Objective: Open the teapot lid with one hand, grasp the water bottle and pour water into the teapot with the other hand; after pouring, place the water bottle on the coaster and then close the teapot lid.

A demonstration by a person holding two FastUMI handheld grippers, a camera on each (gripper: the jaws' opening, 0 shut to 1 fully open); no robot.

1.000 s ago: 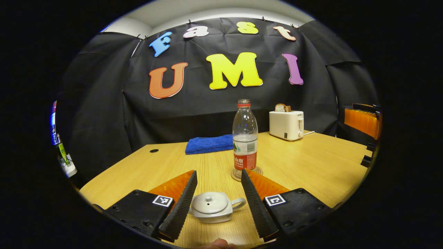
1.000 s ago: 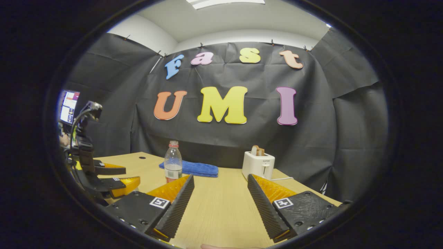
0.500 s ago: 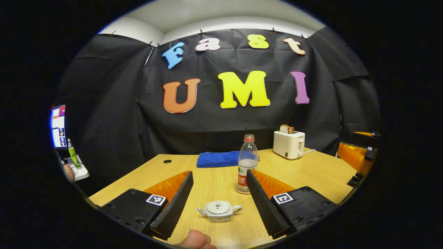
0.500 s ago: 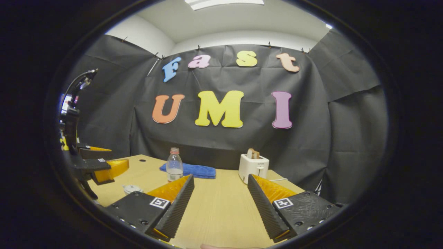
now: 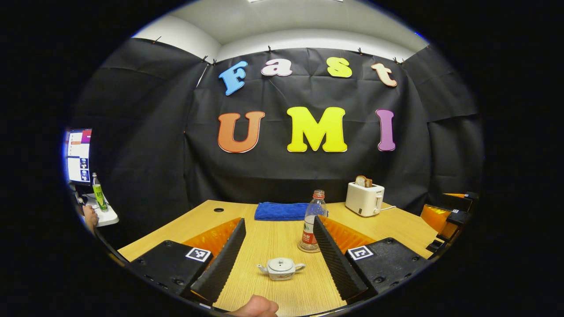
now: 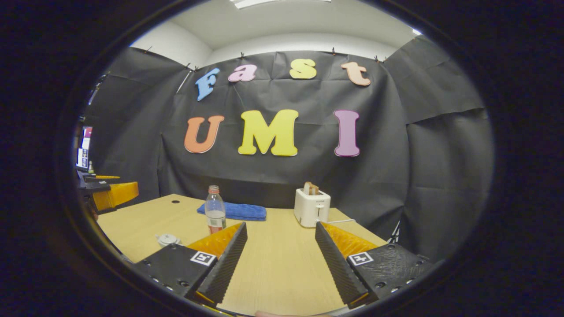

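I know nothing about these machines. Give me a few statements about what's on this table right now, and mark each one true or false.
1. The teapot has its lid on. True.
2. The water bottle lies on its side. False: it stands upright on the coaster.
3. The left gripper is clamped on the teapot. False: its fingers stand apart and the teapot sits on the table beyond them, untouched.
4. A blue cloth lies behind the bottle, toward the wall. True.
5. The toaster is empty. False: something that looks like bread sticks out of the top.
6. The right gripper is open and holds nothing. True.
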